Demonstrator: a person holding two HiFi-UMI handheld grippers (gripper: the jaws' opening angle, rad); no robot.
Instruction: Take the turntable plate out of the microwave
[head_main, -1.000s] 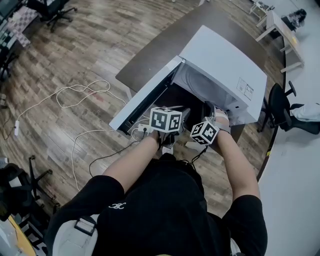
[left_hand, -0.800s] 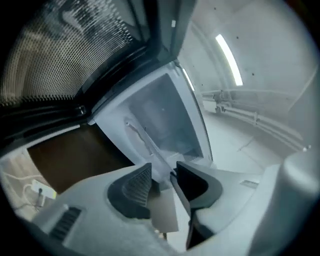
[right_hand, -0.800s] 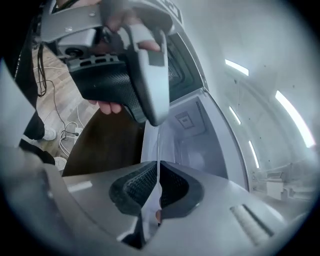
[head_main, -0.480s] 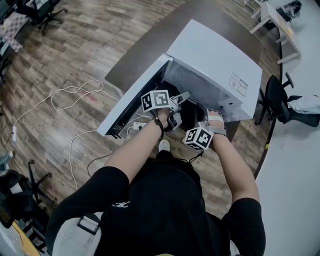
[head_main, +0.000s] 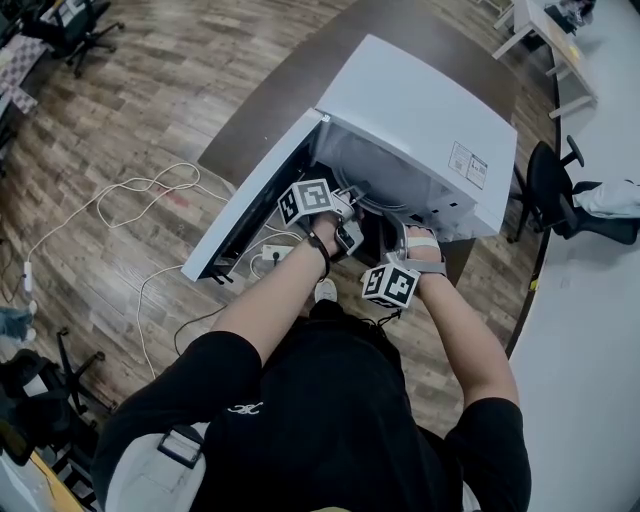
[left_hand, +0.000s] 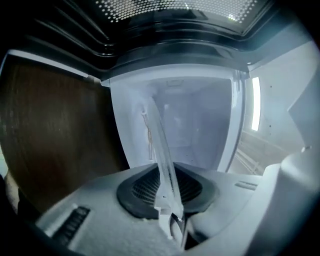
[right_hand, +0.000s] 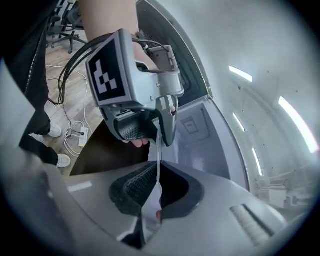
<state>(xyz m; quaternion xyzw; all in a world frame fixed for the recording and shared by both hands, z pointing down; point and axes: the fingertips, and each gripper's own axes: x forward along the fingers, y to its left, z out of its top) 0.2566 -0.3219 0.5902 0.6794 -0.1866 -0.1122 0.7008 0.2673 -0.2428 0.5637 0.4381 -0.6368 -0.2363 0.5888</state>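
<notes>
the microwave (head_main: 420, 110) sat at the near edge of the dark table (head_main: 270, 120), its door (head_main: 250, 215) swung wide to the left. the plate (left_hand: 162, 155) stood tilted up on edge in the mouth of the oven, held between both grippers. the left gripper (left_hand: 169, 195) had just been closing its jaws and had them pinched on the glass rim. the right gripper (right_hand: 156, 187) was clamped on the rim across from it. white cables (head_main: 130, 190) lay on the wood floor.
</notes>
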